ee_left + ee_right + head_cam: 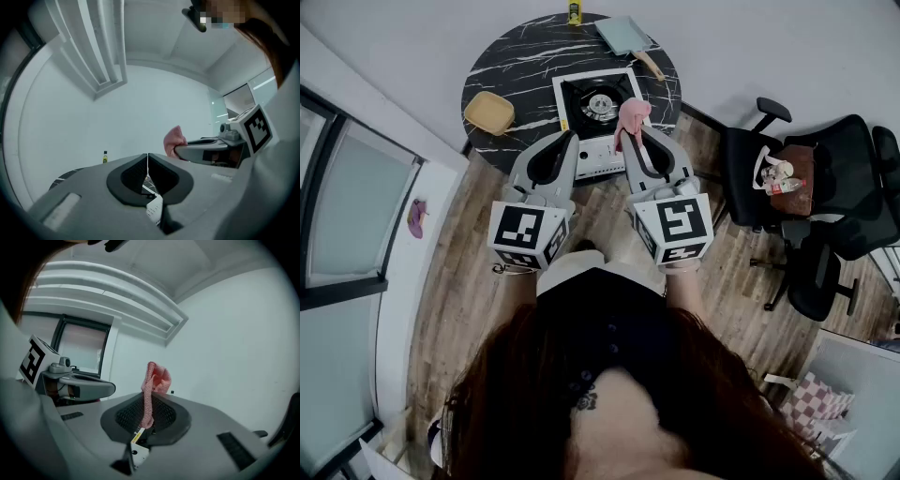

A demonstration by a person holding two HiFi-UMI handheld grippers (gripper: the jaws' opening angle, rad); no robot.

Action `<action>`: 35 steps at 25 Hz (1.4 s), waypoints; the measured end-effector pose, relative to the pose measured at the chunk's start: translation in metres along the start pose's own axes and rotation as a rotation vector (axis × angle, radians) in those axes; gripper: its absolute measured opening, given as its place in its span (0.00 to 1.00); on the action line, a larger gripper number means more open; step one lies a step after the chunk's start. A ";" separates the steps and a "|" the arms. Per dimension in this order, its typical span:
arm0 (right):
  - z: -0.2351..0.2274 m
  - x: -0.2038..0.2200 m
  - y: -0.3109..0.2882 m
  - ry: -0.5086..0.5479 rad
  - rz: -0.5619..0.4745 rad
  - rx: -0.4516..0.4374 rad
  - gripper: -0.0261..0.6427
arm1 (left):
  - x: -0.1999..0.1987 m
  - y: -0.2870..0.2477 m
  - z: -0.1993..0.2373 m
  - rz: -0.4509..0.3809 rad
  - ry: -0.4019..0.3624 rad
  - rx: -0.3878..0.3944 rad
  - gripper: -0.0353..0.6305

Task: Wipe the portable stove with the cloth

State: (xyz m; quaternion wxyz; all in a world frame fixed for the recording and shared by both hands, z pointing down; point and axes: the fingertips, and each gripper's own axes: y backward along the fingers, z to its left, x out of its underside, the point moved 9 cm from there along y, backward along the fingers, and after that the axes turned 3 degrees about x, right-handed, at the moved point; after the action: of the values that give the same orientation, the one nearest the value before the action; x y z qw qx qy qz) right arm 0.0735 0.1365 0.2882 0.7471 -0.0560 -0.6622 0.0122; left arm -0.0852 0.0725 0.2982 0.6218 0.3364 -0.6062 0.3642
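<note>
Pinching the cloth (632, 116), right tool (634, 133) hangs over the stove's (598, 105) right edge.

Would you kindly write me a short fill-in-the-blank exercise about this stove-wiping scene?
The right tongs are shut on the pink ___.
The left tongs are shut and hold ___.
The portable stove stands on a round black ___.
The dish left of the stove is ___.
Missing words: cloth; nothing; table; yellow.

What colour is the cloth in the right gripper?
Pink: the cloth shows best in the right gripper view.
</note>
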 end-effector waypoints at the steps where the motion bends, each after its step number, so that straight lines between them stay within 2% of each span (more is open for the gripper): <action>1: 0.001 0.000 -0.001 -0.004 -0.003 0.002 0.08 | 0.000 0.000 0.002 -0.001 0.000 0.002 0.08; 7: -0.001 -0.001 -0.009 -0.046 -0.036 0.029 0.08 | -0.003 -0.001 0.014 0.000 0.004 0.024 0.08; 14: -0.007 0.003 -0.026 -0.018 -0.014 0.041 0.09 | 0.003 -0.010 0.028 0.011 0.021 0.034 0.08; 35: -0.064 0.009 -0.113 0.047 0.013 -0.076 0.09 | 0.000 -0.083 0.075 0.019 0.032 -0.027 0.08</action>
State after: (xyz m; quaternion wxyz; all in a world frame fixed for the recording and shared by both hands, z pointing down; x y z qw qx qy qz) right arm 0.1318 0.0212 0.3009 0.7596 -0.0888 -0.6442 -0.0094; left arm -0.0516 -0.0340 0.3025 0.6325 0.3161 -0.6042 0.3674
